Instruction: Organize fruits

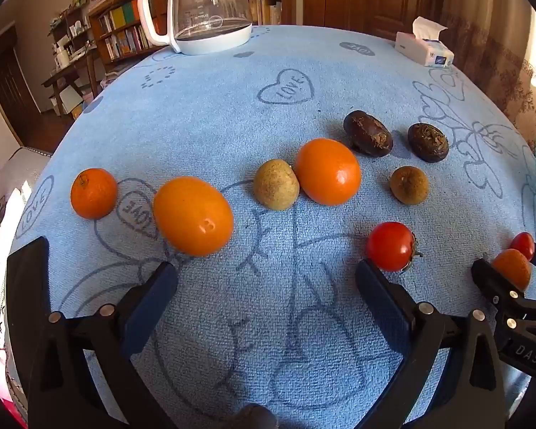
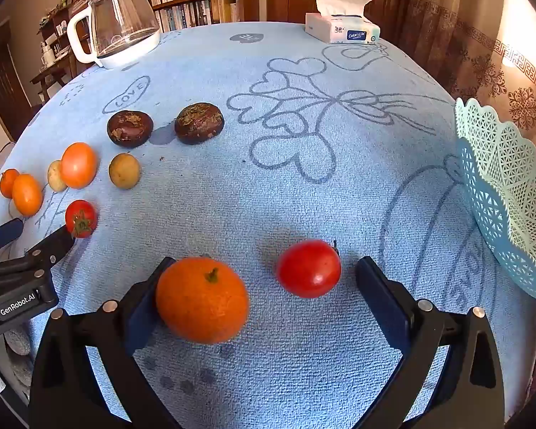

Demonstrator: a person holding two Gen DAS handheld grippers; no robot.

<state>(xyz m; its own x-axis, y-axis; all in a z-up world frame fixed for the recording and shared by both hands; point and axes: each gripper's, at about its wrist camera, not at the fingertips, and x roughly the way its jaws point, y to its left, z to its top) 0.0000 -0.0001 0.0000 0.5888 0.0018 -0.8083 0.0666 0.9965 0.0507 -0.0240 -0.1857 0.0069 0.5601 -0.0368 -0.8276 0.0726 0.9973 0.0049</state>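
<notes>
While fruits lie loose on it, tabletop (image 2: pixel 232 196): blue cloth printed "LOVE".
Basket (image 2: pixel 511 207): pale lattice, far right edge.
Kettle (image 1: pixel 211 7): glass, far left.
Tissue pack (image 2: pixel 343 28): "Colors Life", far side.
Left gripper (image 1: pixel 266 279): spread, holding nothing; marked "GenRobot.AI".
Right gripper (image 2: pixel 264 279): spread; mandarin (image 2: pixel 202 300) against its left finger, tomato (image 2: pixel 309 268) between the fingers, free.
Orange fruit (image 1: pixel 193 214): stamped "13", near left.

Glossy tomato (image 2: pixel 308 268) on nubby terry tablecloth (image 2: pixel 303 196); lacy plastic basket (image 2: pixel 500 186).
</notes>
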